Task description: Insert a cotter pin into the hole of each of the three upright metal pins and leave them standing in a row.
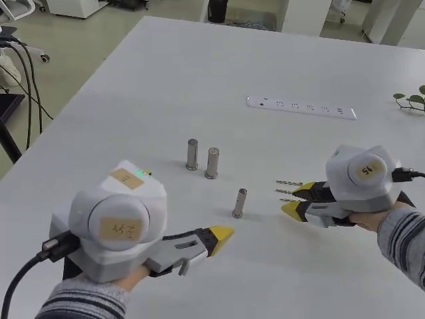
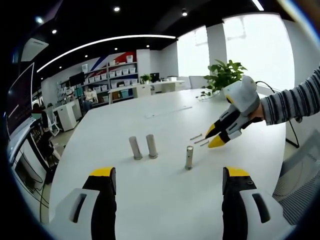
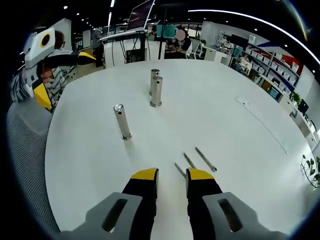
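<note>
Three upright metal pins point(image 1: 212, 163), three cotter pins point(image 3: 189, 160), white table point(image 1: 166, 80).
Metal pins stand mid-table; cotter pins lie loose just ahead of right gripper point(image 3: 172, 175), jaws narrowly apart, empty; left gripper point(image 2: 169, 174) jaws wide apart, empty.

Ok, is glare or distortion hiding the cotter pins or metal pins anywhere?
Head view: soft even light, metal pins sharp, faint shadows. Left gripper view: fisheye curves the table, window blown out upper right. Right gripper view: cotter pins crisp beyond the jaws.
</note>
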Available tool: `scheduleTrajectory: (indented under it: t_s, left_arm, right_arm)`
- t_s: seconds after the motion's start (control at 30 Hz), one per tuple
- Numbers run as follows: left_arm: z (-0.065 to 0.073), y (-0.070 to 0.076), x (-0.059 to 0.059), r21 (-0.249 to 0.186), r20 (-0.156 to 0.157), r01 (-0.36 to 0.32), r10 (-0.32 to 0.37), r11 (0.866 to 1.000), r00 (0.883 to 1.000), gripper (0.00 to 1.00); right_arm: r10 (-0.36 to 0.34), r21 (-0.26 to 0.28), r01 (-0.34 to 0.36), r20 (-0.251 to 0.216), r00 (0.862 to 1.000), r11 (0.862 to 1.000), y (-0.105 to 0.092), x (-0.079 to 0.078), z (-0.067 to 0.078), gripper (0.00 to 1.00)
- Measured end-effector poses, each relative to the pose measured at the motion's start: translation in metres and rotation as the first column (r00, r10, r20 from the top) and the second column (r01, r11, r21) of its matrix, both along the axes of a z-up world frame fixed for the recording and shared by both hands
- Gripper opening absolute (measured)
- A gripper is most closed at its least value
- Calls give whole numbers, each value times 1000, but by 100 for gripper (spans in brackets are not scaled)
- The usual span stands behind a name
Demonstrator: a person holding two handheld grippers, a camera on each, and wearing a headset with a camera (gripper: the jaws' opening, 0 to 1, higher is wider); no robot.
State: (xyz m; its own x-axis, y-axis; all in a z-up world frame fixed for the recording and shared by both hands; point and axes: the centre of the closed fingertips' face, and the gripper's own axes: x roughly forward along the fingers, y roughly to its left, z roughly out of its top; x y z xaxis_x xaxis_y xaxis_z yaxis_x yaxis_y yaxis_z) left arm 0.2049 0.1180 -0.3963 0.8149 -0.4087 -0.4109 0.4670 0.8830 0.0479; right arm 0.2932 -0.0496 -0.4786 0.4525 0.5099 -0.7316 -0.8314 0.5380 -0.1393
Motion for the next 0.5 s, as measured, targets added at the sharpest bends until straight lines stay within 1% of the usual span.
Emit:
scheduleTrajectory:
  t_s: [0.13,0.23,0.33,0.4,0.5]
  left_arm:
    - [0,0,0,-2,-1,1,-1,1000,1000,86]
    - [0,0,0,-3,-2,2,-2,1000,1000,86]
    - [-1,0,0,-2,-6,1,-1,1000,1000,85]
    - [-1,0,0,-3,-6,0,0,1000,1000,85]
    - [-1,0,0,-5,-8,1,-1,1000,1000,84]
  right_arm:
    - [-23,-35,22,-22,999,999,-9,8,-3,16]
    - [-34,-42,32,-38,999,999,-12,10,-4,14]
    - [-43,-39,41,-75,996,998,-11,8,-5,12]
    - [-32,-43,29,-83,996,999,-11,6,-6,11]
    - [-26,-64,20,-98,995,998,-12,4,-9,9]
